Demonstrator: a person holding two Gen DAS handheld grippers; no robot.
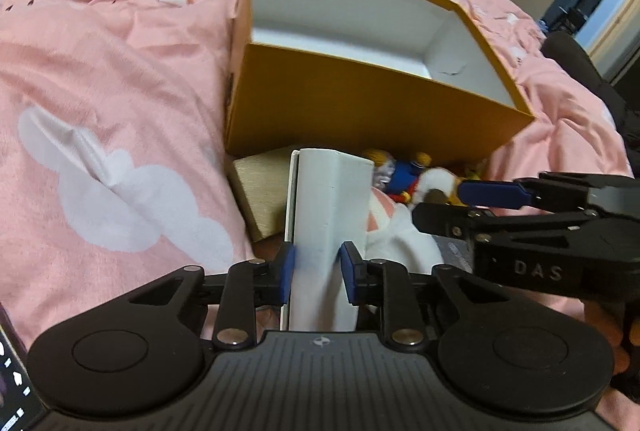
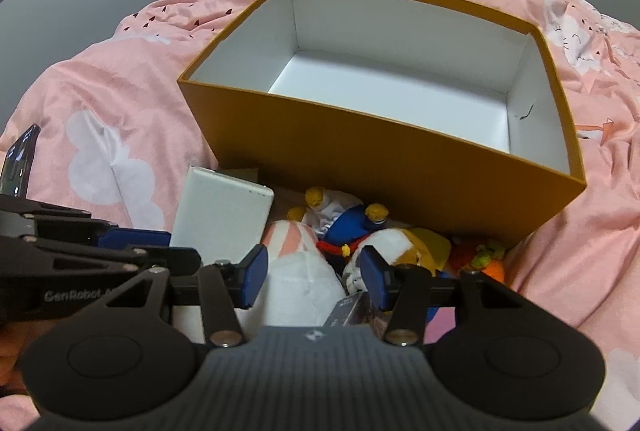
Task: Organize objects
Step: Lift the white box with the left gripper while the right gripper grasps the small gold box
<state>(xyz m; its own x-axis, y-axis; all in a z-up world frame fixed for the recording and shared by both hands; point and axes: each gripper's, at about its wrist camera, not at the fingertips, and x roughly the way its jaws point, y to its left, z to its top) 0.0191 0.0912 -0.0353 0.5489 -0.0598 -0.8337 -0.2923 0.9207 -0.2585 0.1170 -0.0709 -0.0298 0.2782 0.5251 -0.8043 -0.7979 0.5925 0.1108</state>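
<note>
- Left wrist view: the left tongs (image 1: 317, 273) are clenching a white box (image 1: 328, 227), their blue pads pressing its two sides near its lower end. The box is standing up off the bed (image 1: 100, 79), just near of the empty orange box (image 1: 360, 103). The pick-up step seems to be in hand; the next move is likely calling for lifting the white box over the near wall. The tongs are pointing steeply down.
- Right wrist view: the right tongs (image 2: 314, 279) are hanging half-spread, gripping nothing, above the plush toys (image 2: 352, 227) heaped at the orange box's near side, also angled steeply down.
</note>
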